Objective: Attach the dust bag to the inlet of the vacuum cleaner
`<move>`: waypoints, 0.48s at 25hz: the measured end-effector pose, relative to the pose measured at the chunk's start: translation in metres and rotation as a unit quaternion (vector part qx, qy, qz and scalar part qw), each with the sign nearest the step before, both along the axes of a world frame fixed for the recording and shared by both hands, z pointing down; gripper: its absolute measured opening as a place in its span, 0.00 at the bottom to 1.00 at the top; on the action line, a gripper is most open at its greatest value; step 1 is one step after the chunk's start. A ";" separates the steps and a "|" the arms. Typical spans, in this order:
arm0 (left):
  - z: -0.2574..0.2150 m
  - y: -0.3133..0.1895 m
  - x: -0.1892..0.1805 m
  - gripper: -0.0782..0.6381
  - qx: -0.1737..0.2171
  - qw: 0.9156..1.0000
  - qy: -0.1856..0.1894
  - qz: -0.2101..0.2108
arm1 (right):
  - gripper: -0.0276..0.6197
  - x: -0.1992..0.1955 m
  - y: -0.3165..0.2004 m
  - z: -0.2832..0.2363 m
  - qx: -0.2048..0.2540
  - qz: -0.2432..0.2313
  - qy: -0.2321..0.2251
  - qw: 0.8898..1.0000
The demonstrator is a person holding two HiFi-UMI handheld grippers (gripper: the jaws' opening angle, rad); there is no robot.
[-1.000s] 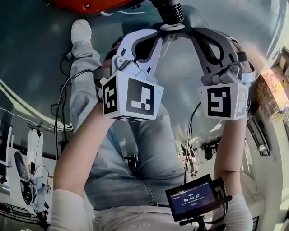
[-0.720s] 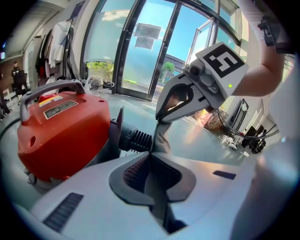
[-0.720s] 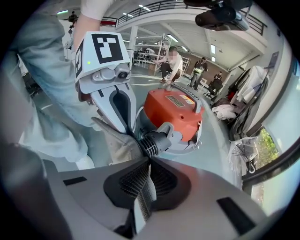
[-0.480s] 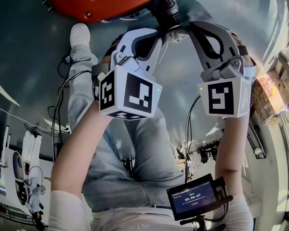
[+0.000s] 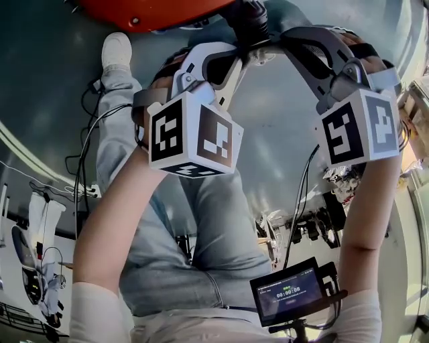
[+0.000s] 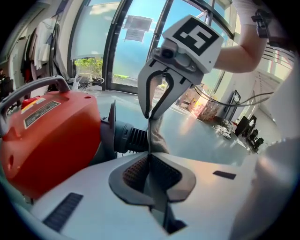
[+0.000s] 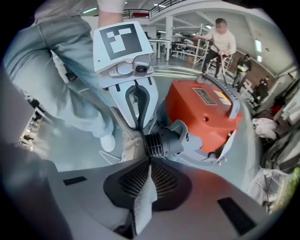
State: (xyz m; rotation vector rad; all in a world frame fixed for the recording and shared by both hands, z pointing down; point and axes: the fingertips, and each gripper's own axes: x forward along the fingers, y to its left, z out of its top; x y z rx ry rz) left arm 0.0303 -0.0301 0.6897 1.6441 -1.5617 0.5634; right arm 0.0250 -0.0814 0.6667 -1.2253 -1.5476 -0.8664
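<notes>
The red vacuum cleaner [image 5: 154, 10] lies on the floor, its black ribbed inlet [image 7: 164, 143] pointing toward both grippers. The grey cloth dust bag [image 7: 129, 140] hangs in front of the inlet, stretched thin between the two grippers. My left gripper [image 6: 150, 157] is shut on one edge of the bag [image 6: 159, 136]. Facing it, my right gripper [image 7: 149, 161] is shut on the opposite edge, with mesh cloth pinched between its pads. In the head view the left gripper [image 5: 236, 53] and right gripper [image 5: 265, 45] meet just below the inlet [image 5: 251, 17]; the bag is mostly hidden there.
The person's jeans-clad legs and a white shoe [image 5: 115, 48] lie under the left arm. Cables run over the floor [image 5: 87, 147]. A small monitor [image 5: 291, 293] sits at the waist. The vacuum's grey handle [image 7: 225, 89] arches over its top. People stand far behind [image 7: 220, 40].
The right gripper has rolled, and its marker cube has swung right and turned a second face to the head camera. The left gripper has hardly moved. Both still hold the bag.
</notes>
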 end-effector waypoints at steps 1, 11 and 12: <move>0.000 0.001 0.000 0.13 -0.002 1.000 0.000 0.006 | 0.06 0.001 0.001 0.000 0.005 -0.028 0.018 0.999; -0.003 -0.006 -0.003 0.13 -0.012 0.999 0.009 0.031 | 0.06 -0.011 -0.006 -0.007 0.037 -0.146 0.071 0.986; -0.002 -0.007 -0.003 0.13 -0.013 0.999 0.010 0.033 | 0.06 -0.010 -0.005 -0.003 0.036 -0.150 0.073 0.985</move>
